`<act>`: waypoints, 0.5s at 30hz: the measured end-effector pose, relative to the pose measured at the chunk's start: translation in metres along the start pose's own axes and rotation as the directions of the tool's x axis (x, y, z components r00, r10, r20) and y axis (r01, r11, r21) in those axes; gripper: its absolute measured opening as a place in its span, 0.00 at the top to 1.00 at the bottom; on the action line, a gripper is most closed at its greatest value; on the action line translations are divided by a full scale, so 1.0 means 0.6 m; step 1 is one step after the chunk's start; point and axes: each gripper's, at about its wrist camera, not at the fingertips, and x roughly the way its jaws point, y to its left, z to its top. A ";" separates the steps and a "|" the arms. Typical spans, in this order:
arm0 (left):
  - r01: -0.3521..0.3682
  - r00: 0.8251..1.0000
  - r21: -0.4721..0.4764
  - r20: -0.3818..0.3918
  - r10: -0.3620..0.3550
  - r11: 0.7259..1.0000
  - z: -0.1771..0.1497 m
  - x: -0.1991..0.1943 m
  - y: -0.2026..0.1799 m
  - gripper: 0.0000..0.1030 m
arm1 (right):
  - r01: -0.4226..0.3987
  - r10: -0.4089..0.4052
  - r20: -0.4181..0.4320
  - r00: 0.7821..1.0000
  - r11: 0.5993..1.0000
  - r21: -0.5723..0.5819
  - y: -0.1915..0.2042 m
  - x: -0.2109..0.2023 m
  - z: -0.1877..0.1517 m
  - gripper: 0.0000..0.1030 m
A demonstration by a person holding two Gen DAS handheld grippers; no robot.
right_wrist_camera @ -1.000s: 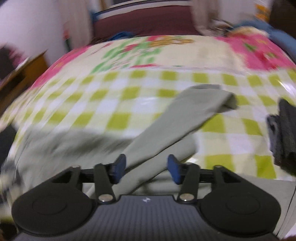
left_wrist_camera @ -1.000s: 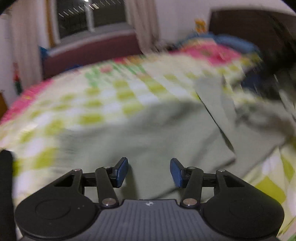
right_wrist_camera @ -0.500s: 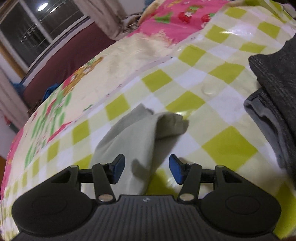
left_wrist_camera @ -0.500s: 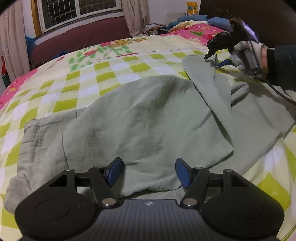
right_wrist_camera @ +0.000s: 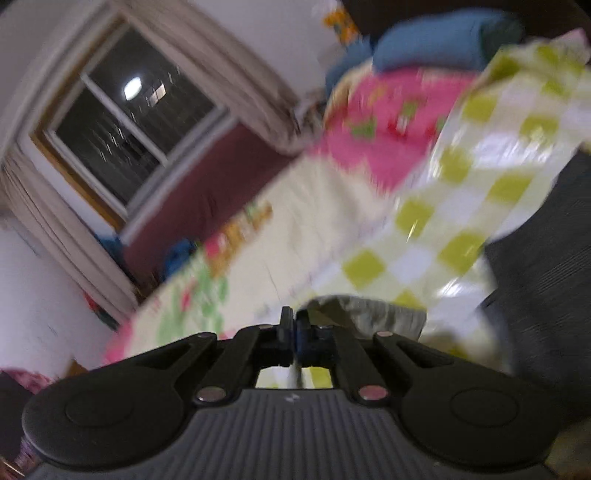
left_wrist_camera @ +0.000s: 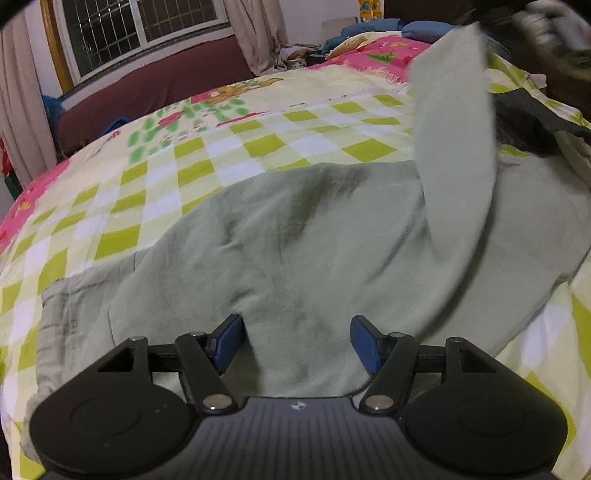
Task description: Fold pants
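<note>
Sage-green pants (left_wrist_camera: pixel 295 229) lie spread across the checked bedspread (left_wrist_camera: pixel 184 177). Low over their near part hovers my left gripper (left_wrist_camera: pixel 296 326), open, with nothing pinched between its blue pads. One pant leg (left_wrist_camera: pixel 454 129) is raised off the bed toward the upper right, where a blurred hand (left_wrist_camera: pixel 550 26) holds it up. In the right wrist view my right gripper (right_wrist_camera: pixel 295 325) is shut, and the leg's end (right_wrist_camera: pixel 369 314) bunches just beside its tips, pinched there. That view is tilted and motion-blurred.
Dark folded clothes (right_wrist_camera: pixel 546 266) lie on the bed at the right, also seen as dark cloth (left_wrist_camera: pixel 535 114) behind the raised leg. Blue pillows (right_wrist_camera: pixel 443 40) sit at the head. A maroon couch (left_wrist_camera: pixel 147 92) and a window stand beyond the bed's far edge.
My right gripper has closed on the end of the pant leg, then risen and rolled, lifting the leg off the bed. The left gripper has opened wider and shifted slightly over the pants.
</note>
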 end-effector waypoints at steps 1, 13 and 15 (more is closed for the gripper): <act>-0.002 1.000 0.002 0.002 0.002 1.000 0.000 -0.002 -0.003 0.26 | -0.002 0.001 0.022 1.000 1.000 0.010 -0.004 -0.037 0.008 0.98; -0.051 0.999 0.076 -0.015 0.053 0.996 -0.002 -0.002 -0.034 0.26 | 0.243 -0.234 -0.075 0.969 0.961 0.134 -0.200 -0.251 -0.114 0.98; -0.060 0.998 0.079 -0.020 0.062 0.995 -0.001 -0.002 -0.037 0.26 | 0.260 -0.247 -0.097 0.964 0.952 0.162 -0.223 -0.242 -0.131 0.98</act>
